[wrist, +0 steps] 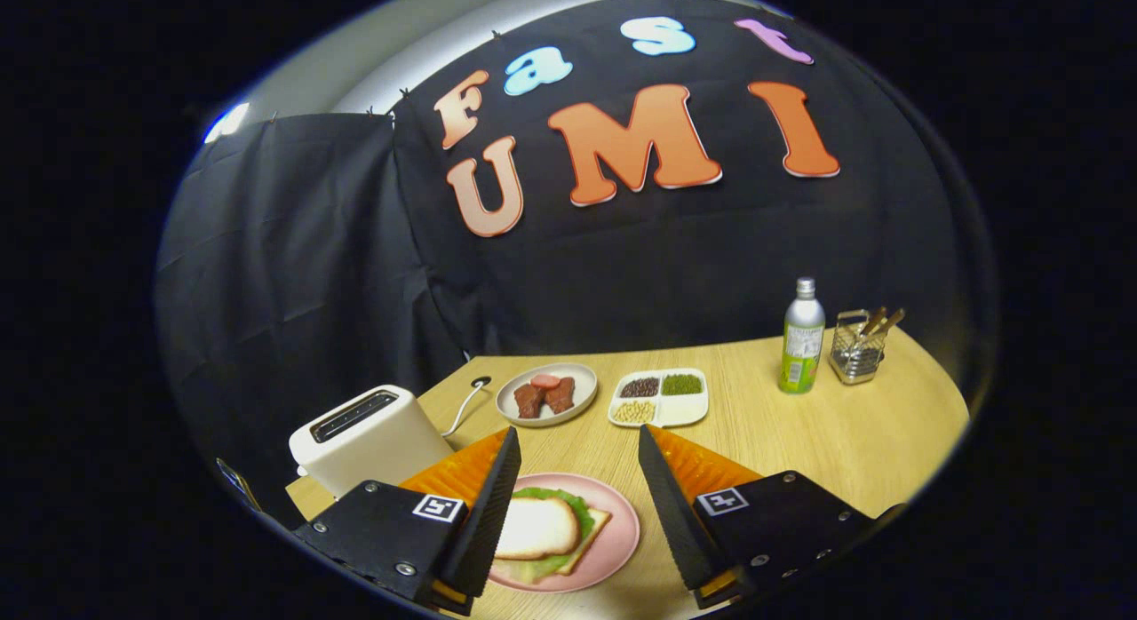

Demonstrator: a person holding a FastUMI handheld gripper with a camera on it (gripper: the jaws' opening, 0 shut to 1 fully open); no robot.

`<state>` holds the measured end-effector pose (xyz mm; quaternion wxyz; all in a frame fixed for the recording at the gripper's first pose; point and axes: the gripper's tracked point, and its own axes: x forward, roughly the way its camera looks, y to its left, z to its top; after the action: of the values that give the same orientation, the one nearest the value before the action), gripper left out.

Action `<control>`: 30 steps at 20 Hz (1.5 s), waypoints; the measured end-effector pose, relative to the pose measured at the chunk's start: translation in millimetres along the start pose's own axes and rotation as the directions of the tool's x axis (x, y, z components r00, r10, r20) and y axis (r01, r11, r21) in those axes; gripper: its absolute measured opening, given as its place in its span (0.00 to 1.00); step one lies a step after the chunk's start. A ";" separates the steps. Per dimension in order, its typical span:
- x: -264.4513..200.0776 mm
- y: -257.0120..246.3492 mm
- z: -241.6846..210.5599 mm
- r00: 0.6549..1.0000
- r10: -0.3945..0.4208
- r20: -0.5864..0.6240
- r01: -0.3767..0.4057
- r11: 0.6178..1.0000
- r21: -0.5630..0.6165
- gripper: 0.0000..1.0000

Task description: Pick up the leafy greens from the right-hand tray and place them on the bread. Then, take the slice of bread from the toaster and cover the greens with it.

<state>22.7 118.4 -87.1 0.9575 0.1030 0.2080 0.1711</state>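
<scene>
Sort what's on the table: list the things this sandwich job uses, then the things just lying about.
Job:
pink plate
top bread slice
leafy greens
bottom bread
toaster
gripper, fingers open above the plate

Lying about:
plate of meat
divided tray of beans
bottle
wire utensil holder

The gripper (576, 447) hangs empty, its fingers spread wide apart.

Count on table: one toaster (371, 435), two plates (622, 531), one divided tray (659, 398), one bottle (802, 337), one wire caddy (855, 355). Bread slices visible: two (536, 527). Gripper (576, 478): one, fingers spread apart, nothing held.
</scene>
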 end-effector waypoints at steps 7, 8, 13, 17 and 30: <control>-17.6 -4.0 52.2 0.969 -0.100 0.225 0.133 0.982 -0.138 0.88; -20.0 -3.1 58.4 0.963 -0.103 0.250 0.143 0.979 -0.145 0.92; -32.5 0.3 91.7 0.919 -0.116 0.378 0.190 0.968 -0.165 0.97; -39.0 8.0 105.9 0.897 -0.097 0.432 0.194 0.963 -0.187 0.97; -34.9 10.4 111.4 0.891 -0.121 0.437 0.225 0.955 -0.194 0.97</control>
<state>38.2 101.0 27.7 0.9965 0.0022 -0.0170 0.0821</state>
